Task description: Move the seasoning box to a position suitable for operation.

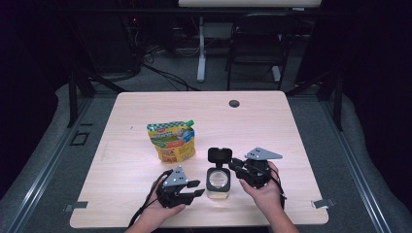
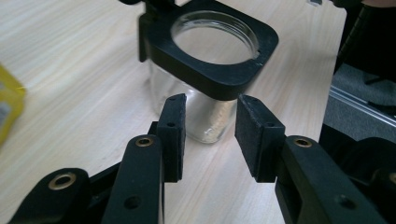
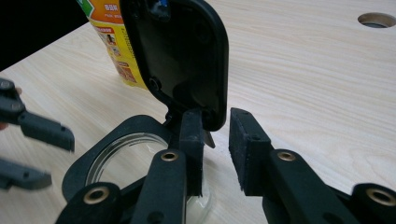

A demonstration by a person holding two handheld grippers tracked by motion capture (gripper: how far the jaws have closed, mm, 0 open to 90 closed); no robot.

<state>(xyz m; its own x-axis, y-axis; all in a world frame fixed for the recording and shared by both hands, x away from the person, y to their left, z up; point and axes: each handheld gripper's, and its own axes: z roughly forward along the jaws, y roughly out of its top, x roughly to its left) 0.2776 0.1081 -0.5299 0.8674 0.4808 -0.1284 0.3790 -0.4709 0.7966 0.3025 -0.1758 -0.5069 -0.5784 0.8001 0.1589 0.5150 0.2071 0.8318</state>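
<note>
Starting at the left of the high view: the snack pouch (image 1: 172, 141), yellow and green with a spout at its top corner, sits on the light wood counter (image 1: 131, 121) a bit behind everything else, well clear of both hands.

In front of it and to the right is the left tool (image 1: 192, 188), held in the person's left hand (image 1: 160, 208) near the counter's front edge. It points at the glass jar (image 1: 218, 184) from the left. In the left gripper view the two black pads are spread about halfway with nothing between them; the jar stands just past the tips and neither pad touches it. So it's open and empty.

The jar is pretty much dead centre between the two tools, upright on the counter, clear glass with a square black collar round its mouth. Its hinged black lid (image 1: 219, 155) is flipped up and back, standing nearly upright behind the mouth.

On the right, the right tool (image 1: 235, 165) sits in the right hand (image 1: 265, 191) and points at the jar's hinge side. In the right gripper view the pads stand partly apart right at the bottom edge of the lid (image 3: 180, 56). The left pad (image 3: 191, 140) sits beside the hinge and I can't tell whether it touches; the other is clear of it. No squeeze on anything.

Further back there's a round cable hole (image 1: 234, 103) in the counter.
</note>
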